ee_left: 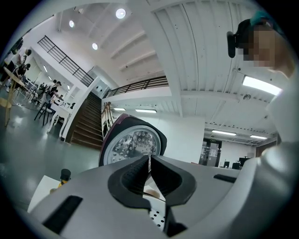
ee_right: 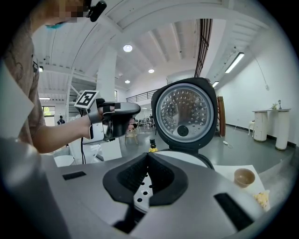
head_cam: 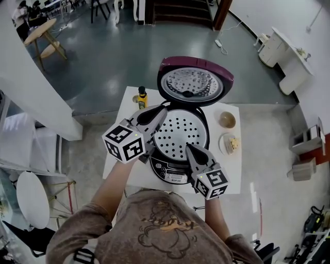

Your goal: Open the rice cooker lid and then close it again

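Though open, lid (head_cam: 195,82) beyond hand-held gripper (head_cam: 164,110)

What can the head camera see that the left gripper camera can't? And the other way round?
Only the head view shows the right gripper, the cooker's control panel, the plate of food and the white table.

Only the left gripper view shows the ceiling lights and the upstairs railing. It also shows up close that the left gripper's jaws are shut together with nothing in them.

Both show the open rice cooker lid, the bottle and the steamer tray full of holes.
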`<control>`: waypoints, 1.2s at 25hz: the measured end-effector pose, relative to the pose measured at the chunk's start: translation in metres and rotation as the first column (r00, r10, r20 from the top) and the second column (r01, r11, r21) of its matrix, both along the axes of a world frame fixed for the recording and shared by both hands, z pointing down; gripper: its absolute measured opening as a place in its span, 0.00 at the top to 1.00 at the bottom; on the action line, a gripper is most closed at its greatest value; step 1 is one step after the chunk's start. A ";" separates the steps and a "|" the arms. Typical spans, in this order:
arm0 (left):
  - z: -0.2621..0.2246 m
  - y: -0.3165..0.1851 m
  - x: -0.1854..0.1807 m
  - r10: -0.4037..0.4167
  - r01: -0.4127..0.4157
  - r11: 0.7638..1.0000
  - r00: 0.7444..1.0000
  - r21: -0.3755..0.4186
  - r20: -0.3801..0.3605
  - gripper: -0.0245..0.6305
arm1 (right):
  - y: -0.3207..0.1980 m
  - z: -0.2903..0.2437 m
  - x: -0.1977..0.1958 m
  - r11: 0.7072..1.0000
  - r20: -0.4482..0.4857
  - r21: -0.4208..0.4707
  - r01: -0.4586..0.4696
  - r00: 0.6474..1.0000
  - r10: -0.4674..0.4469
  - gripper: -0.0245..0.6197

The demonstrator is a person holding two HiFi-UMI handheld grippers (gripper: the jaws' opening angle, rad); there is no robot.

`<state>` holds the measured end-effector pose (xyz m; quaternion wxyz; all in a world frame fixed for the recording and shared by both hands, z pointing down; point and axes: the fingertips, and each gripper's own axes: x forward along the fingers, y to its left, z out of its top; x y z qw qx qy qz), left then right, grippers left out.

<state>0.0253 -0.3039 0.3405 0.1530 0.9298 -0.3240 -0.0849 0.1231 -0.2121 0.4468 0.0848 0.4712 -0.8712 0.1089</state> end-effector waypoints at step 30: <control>-0.078 -0.103 -0.004 0.009 -0.023 0.981 0.997 0.194 0.073 0.54 | 0.001 0.000 0.000 1.000 -0.005 0.006 -0.005 1.000 0.005 0.96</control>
